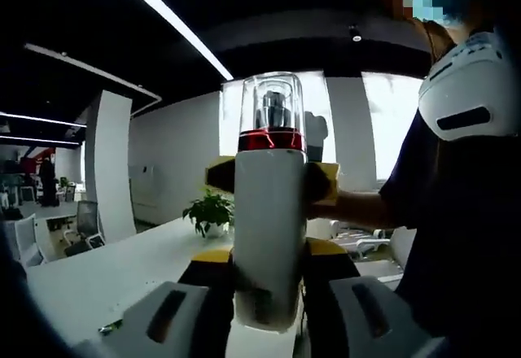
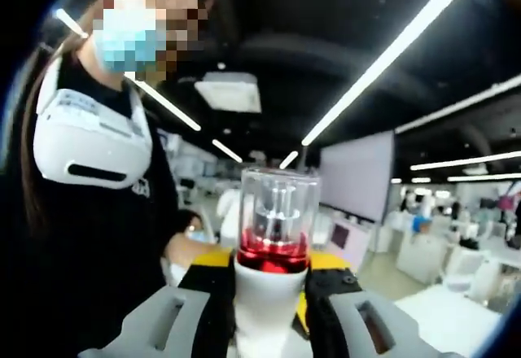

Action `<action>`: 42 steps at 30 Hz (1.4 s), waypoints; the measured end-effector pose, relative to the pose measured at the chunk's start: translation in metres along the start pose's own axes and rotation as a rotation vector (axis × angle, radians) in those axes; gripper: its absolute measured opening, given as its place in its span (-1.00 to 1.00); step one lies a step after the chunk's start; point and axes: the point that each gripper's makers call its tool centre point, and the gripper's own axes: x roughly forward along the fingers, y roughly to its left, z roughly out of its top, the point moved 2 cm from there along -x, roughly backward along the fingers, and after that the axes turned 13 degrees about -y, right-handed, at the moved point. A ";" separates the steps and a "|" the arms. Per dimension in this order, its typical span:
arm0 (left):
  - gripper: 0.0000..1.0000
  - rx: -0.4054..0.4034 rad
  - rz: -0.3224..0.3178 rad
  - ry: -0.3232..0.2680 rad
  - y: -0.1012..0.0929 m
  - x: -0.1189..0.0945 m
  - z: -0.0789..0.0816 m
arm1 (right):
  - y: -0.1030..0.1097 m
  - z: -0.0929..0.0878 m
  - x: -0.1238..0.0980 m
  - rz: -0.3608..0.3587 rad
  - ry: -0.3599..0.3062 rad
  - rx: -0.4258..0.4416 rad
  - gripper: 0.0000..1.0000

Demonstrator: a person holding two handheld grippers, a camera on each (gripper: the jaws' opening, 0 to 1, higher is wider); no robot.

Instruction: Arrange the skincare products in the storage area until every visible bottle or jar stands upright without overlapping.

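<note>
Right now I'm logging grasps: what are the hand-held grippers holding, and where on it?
Both hold one white pump bottle with a clear cap. The left hand-held gripper clamps its lower body; the right hand-held gripper clamps just below the red collar.

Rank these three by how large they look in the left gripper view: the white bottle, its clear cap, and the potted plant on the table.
1. white bottle, by far the largest, but it is held close to the camera.
2. clear cap on top of it.
3. potted plant, the smallest; it stands farther back on the white table, so its true size is unsure.
</note>
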 end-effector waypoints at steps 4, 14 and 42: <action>-0.33 0.006 0.039 -0.022 0.003 -0.001 -0.002 | -0.006 -0.002 -0.004 -0.062 0.017 -0.003 -0.47; -0.33 -0.040 0.009 -0.090 -0.007 0.004 -0.012 | -0.003 -0.005 -0.019 -0.162 -0.028 0.079 -0.48; -0.33 -0.151 -0.066 -0.285 -0.031 0.019 -0.006 | 0.017 0.002 -0.015 -0.230 0.072 -0.038 -0.35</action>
